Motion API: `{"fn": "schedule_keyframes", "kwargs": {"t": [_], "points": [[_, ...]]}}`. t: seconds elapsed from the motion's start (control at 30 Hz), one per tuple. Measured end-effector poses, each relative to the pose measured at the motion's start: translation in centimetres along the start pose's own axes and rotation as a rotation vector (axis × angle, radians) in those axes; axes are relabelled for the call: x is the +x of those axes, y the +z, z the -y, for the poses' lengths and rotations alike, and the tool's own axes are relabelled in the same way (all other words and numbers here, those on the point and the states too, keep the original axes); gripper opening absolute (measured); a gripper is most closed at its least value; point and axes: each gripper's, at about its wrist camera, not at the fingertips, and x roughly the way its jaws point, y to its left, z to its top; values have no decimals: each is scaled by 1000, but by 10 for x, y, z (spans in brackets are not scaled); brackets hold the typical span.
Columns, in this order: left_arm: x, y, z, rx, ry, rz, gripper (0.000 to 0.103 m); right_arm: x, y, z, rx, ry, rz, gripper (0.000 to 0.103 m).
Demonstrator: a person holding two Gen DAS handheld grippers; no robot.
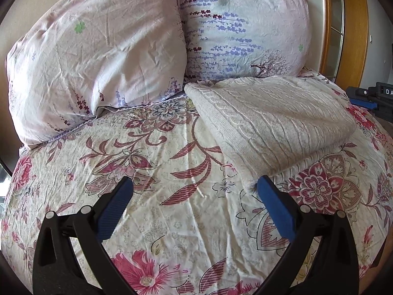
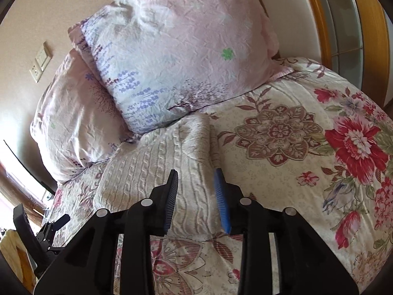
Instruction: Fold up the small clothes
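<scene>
A cream cable-knit sweater (image 1: pixel 270 120) lies folded flat on the floral bedspread (image 1: pixel 157 162), just below the pillows. It also shows in the right wrist view (image 2: pixel 157 162). My left gripper (image 1: pixel 194 186) is open and empty, hovering over the bedspread with its right fingertip beside the sweater's near corner. My right gripper (image 2: pixel 196 174) is open and empty, above the sweater's near right part. The left gripper shows at the far left of the right wrist view (image 2: pixel 49 228), and the right gripper at the right edge of the left wrist view (image 1: pixel 373 95).
Two pink-and-lilac floral pillows (image 1: pixel 98 56) (image 1: pixel 243 24) lean against the wall at the head of the bed. A wooden-framed door (image 1: pixel 343 24) stands to the right of the bed. Wall sockets (image 2: pixel 40 61) are on the left wall.
</scene>
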Motion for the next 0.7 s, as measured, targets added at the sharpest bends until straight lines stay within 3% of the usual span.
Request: {"fn": "schedule_keyframes", "kwargs": {"t": [0.13, 0.23, 0.3, 0.4, 0.5, 0.6, 0.7], "points": [[-4, -2, 3, 14, 3, 3, 101, 17, -7, -6, -32, -15, -55, 56], [-9, -1, 3, 14, 1, 15, 101, 40, -14, 11, 20, -49, -150, 56], [-14, 2, -3, -9, -22, 36, 101, 42, -16, 15, 23, -50, -150, 56], [-18, 14, -28, -126, -135, 56, 101, 29, -6, 16, 50, -7, -114, 56], [-7, 27, -60, -289, -258, 17, 101, 17, 12, 28, 111, 17, -75, 61], [5, 38, -74, -344, -272, -18, 101, 16, 25, 44, 193, 59, -85, 68], [14, 42, -75, -346, -268, -34, 101, 24, 30, 43, 185, 48, -112, 70]]}}
